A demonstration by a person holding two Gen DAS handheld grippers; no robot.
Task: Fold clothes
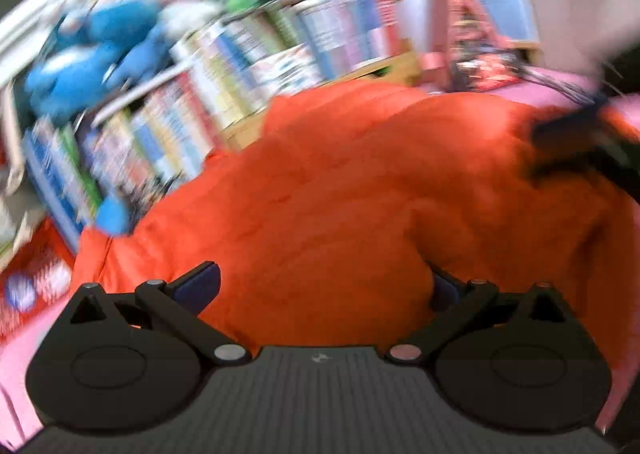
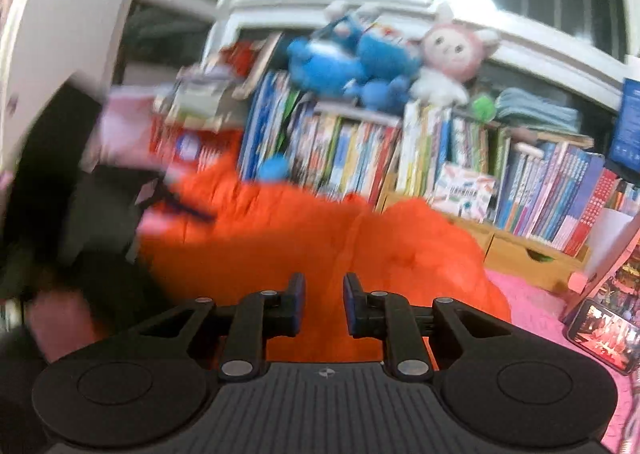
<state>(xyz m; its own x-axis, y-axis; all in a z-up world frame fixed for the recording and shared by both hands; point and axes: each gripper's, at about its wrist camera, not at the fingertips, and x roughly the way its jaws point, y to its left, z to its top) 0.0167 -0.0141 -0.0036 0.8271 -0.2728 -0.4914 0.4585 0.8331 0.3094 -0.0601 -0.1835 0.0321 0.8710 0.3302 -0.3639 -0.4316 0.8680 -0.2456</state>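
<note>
A bright orange garment (image 1: 340, 193) lies rumpled on a pink bedspread (image 1: 16, 366) and fills the middle of both views. My left gripper (image 1: 322, 288) hovers low over its near part, open, with its blue-padded fingers (image 1: 200, 286) spread wide and cloth bulging up between them. My right gripper (image 2: 325, 302) is over the orange garment (image 2: 320, 238) too, and only a narrow gap separates its fingers (image 2: 297, 302). Orange cloth shows through that gap, with nothing visibly pinched. Each gripper appears in the other's view as a dark blur: the right gripper (image 1: 568, 133), the left gripper (image 2: 180, 201).
A bookshelf (image 2: 440, 157) packed with books stands just behind the bed. A blue plush toy (image 2: 344, 65) and a pink-and-white plush toy (image 2: 452, 53) sit on top of it. Wooden drawers (image 2: 532, 258) are below, and a lit phone (image 2: 604, 334) lies on the pink bedspread (image 2: 532, 302) at right.
</note>
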